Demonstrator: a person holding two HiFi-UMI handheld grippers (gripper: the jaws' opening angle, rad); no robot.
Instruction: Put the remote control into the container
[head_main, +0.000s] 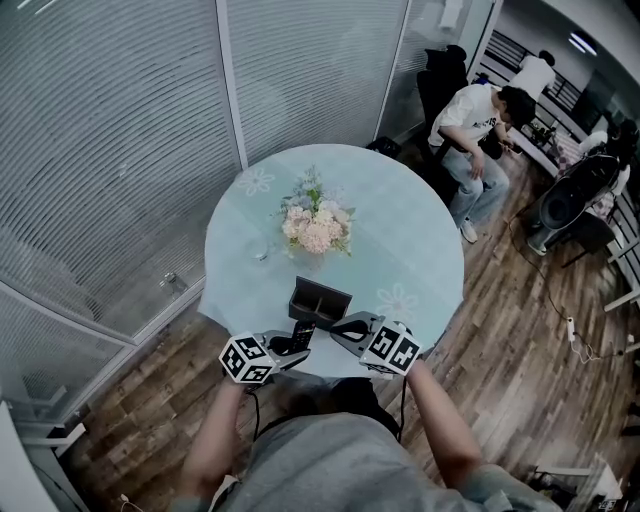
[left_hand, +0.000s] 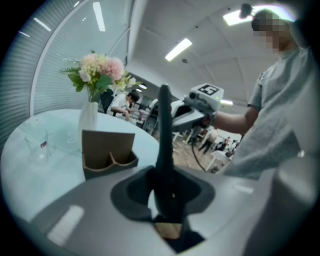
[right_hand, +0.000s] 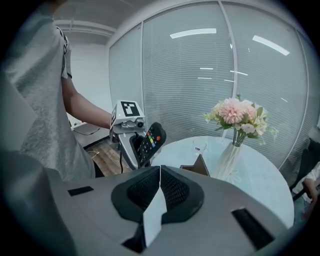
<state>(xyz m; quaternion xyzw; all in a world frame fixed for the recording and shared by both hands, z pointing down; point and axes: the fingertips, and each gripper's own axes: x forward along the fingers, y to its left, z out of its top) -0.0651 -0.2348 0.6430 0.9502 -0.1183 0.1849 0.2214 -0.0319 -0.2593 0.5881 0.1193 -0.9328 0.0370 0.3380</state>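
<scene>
A black remote control (head_main: 301, 335) with coloured buttons stands upright between my left gripper's (head_main: 288, 346) pads, above the near edge of the round table (head_main: 400, 250). In the left gripper view the remote control (left_hand: 164, 145) shows edge-on, clamped by the left gripper (left_hand: 167, 184). The dark two-compartment container (head_main: 320, 299) sits on the table just beyond it, open side up; this container (left_hand: 107, 150) lies left of the remote. My right gripper (head_main: 342, 328) hovers beside it, to the right, shut and empty. From the right gripper (right_hand: 160, 189) I see the remote control (right_hand: 150, 142).
A white vase of pink flowers (head_main: 317, 225) stands at the table's middle, behind the container. A small clear glass (head_main: 262, 254) is left of it. Glass partitions with blinds (head_main: 120, 150) close off the left. A seated person (head_main: 478, 130) and chairs are at the far right.
</scene>
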